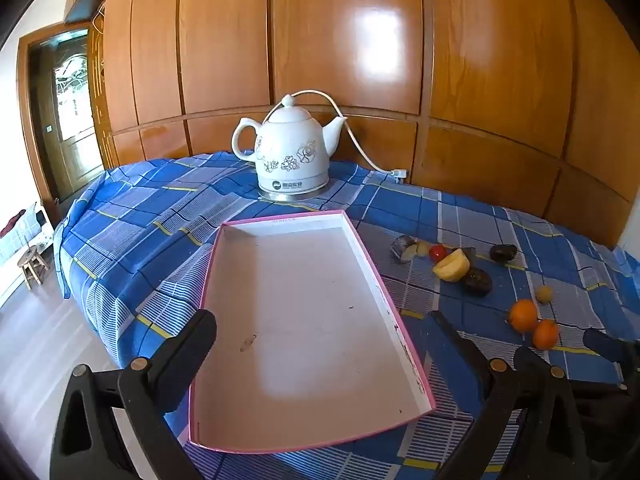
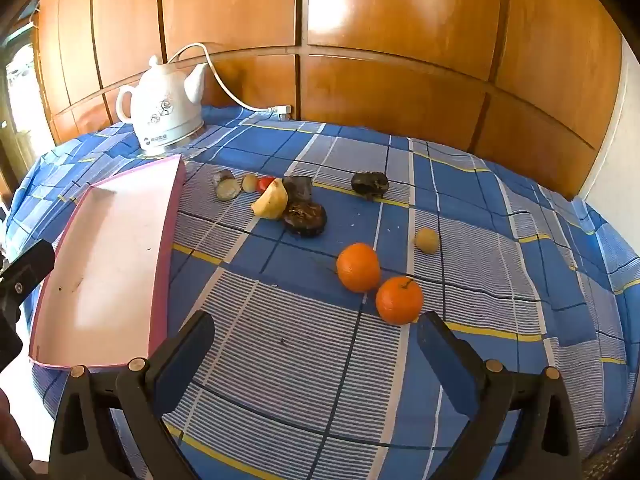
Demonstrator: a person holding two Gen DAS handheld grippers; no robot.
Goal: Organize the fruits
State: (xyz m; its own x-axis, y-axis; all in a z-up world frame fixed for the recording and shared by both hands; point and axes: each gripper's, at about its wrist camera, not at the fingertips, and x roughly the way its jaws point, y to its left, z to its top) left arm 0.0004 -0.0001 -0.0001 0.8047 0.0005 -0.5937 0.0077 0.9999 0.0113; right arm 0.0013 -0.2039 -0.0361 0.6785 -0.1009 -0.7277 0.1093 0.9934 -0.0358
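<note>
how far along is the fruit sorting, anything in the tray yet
Nothing looks done: the pink tray is empty. Nothing is in hand; the left gripper and right gripper hang open. All fruit is left on the cloth: two oranges, the yellow piece, the dark ones.

Two round orange tangerines [image 2: 358, 267] touching each other near the table front, small pale yellow round fruit [image 2: 427, 240] just beside, yellow cut fruit piece [image 2: 271, 201] and dark wrinkled fruits [image 2: 305, 218] clustered behind, empty pink-edged white cardboard tray [image 2: 100, 256] at left
</note>
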